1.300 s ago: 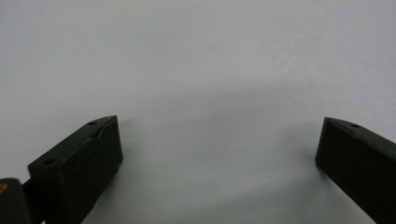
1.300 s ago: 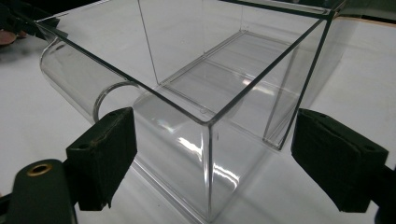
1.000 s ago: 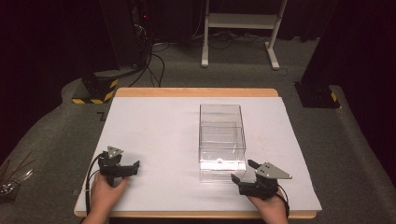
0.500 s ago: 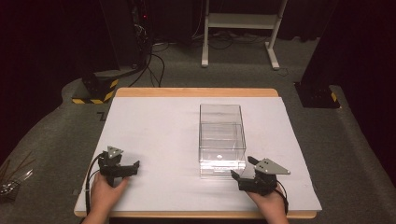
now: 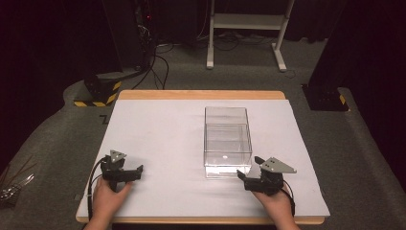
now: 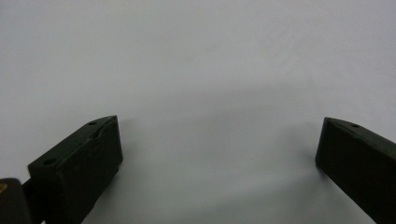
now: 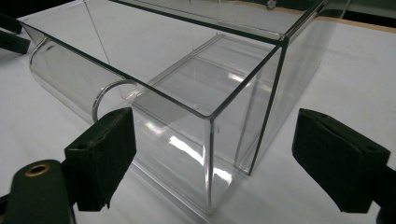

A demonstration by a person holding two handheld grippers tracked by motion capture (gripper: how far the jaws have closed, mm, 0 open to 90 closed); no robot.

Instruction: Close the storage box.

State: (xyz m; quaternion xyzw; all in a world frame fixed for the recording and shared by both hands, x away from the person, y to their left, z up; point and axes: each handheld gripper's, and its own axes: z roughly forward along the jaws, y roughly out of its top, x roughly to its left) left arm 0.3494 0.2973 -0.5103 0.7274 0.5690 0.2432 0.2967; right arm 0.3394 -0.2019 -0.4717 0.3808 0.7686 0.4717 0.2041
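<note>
My right claw [image 5: 245, 177] has crept closer to the clear acrylic box [image 5: 228, 141] from above, my left claw [image 5: 136, 171] idle, while its own camera shows released jaws framing the box's near corner [image 7: 208, 116], so a grasp looks next.

Ahead of my left gripper [image 5: 139, 169] I have bare white surface [image 5: 158, 134] to pass over. My right gripper [image 5: 243, 175] faces the clear box [image 5: 227, 139] just beside it, a near corner between its spread jaws blocking the way.
</note>
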